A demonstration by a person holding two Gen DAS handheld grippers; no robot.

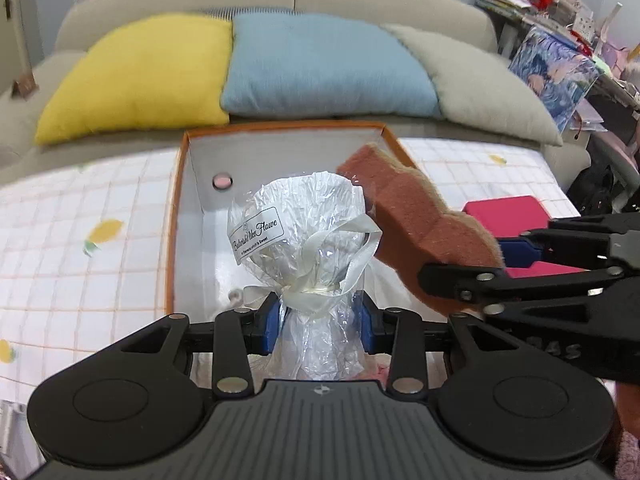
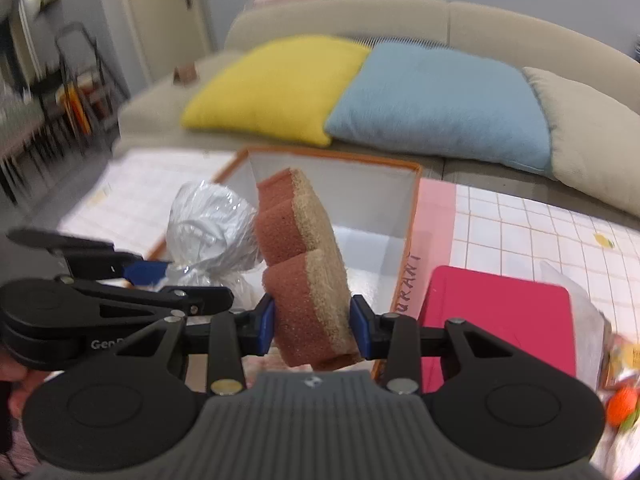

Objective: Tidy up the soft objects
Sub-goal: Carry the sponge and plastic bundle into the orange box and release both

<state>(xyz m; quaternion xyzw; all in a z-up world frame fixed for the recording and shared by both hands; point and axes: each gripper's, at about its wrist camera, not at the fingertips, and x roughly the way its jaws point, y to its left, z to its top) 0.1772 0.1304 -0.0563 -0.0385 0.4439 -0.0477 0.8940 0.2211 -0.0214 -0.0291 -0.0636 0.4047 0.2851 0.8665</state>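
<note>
My left gripper (image 1: 320,326) is shut on the neck of a clear cellophane bag (image 1: 304,224) tied with a white ribbon, held upright over an open orange-rimmed box (image 1: 176,216) with a white inside. My right gripper (image 2: 313,326) is shut on a brown wavy sponge (image 2: 304,252) with a tan scrub side, also above the box (image 2: 412,216). The sponge shows in the left wrist view (image 1: 412,216) just right of the bag. The bag shows in the right wrist view (image 2: 212,232) left of the sponge.
The box sits on a white checked tablecloth (image 1: 80,256). A red lid or box (image 2: 500,320) lies right of it. Yellow (image 1: 140,76), blue (image 1: 324,68) and beige (image 1: 488,80) cushions lean on a sofa behind. An orange item (image 2: 622,404) sits at the right edge. Cluttered shelves (image 1: 560,12) stand at far right.
</note>
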